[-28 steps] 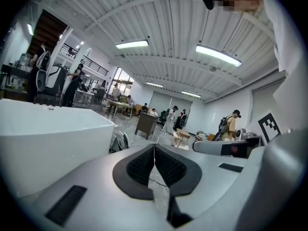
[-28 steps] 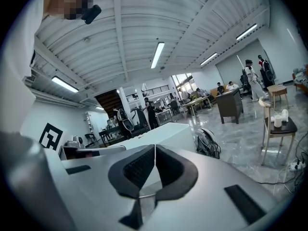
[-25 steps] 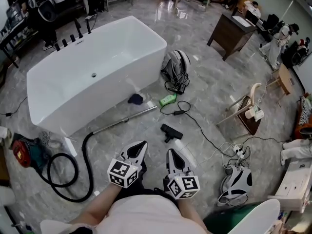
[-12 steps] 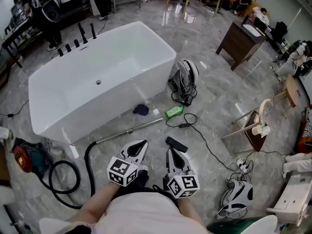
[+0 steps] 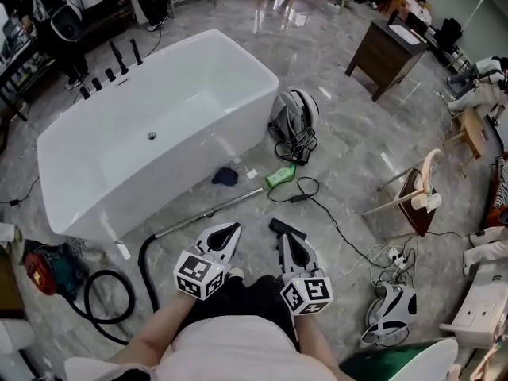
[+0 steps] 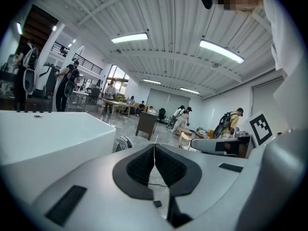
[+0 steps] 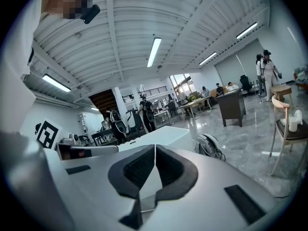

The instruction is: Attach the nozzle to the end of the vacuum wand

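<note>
In the head view a metal vacuum wand lies on the grey floor in front of the bathtub, joined to a black hose that curls off to the left. A black nozzle rests on the floor just ahead of my right gripper, partly hidden by it. My left gripper hovers a little short of the wand. Both grippers are shut with nothing between their pads. In the left gripper view the left gripper shows closed jaws. So does the right gripper in the right gripper view.
A white bathtub fills the upper left. A grey helmet-like vacuum body with cables, a green bottle and a blue cloth lie beyond the wand. A black cable runs right. A wooden chair and desk stand at the right.
Both grippers have come forward together toward the wand and nozzle, which now sit closer to them in the head view. The jaws have stayed shut.
</note>
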A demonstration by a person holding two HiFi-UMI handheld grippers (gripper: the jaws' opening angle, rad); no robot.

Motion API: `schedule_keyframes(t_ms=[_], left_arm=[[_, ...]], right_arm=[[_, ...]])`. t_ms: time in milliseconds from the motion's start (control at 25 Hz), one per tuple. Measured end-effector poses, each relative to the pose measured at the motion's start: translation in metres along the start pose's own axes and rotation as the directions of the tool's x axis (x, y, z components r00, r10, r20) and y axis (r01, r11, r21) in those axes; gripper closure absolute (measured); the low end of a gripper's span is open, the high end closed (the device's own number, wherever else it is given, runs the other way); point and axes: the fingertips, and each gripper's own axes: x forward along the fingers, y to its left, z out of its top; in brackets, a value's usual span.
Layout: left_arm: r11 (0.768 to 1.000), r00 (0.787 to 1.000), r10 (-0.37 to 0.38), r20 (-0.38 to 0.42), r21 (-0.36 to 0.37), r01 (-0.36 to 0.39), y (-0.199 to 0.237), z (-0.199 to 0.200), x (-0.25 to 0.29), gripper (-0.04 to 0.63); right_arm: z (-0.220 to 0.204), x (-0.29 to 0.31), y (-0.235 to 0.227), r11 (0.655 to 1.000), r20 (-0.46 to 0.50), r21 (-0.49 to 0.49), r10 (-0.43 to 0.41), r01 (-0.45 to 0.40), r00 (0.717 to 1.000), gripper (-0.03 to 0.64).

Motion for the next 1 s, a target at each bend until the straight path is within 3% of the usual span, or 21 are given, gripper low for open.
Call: schedule_keyframes(t_ms=[360, 600, 760, 1000], left_arm=[[1.0, 0.999, 0.027, -0.022, 0.009, -0.026, 0.0, 0.005, 0.032, 0.584], [0.998, 0.998, 0.063, -0.013, 0.013, -0.063, 0.01, 0.015, 0.063, 0.584], [0.998, 0.998, 0.066, -0.014, -0.008, -0.067, 0.011, 0.01, 0.087, 0.584], [0.998, 0.996, 0.059, -0.073, 0.002, -0.059, 0.026, -0.032, 0.115, 0.584]], right_arm=[[0.03, -0.003, -0.088, 0.996, -0.052, -0.086, 0.0, -0.005, 0.999, 0.6], [0.061, 0.009, -0.135, 0.998, -0.015, -0.055, 0.006, -0.007, 1.0, 0.6], [0.056, 0.012, -0.164, 0.997, -0.031, -0.067, -0.033, 0.031, 0.999, 0.6], [0.025, 0.016, -0.205, 0.999, -0.019, 0.007, -0.038, 0.038, 0.999, 0.6]])
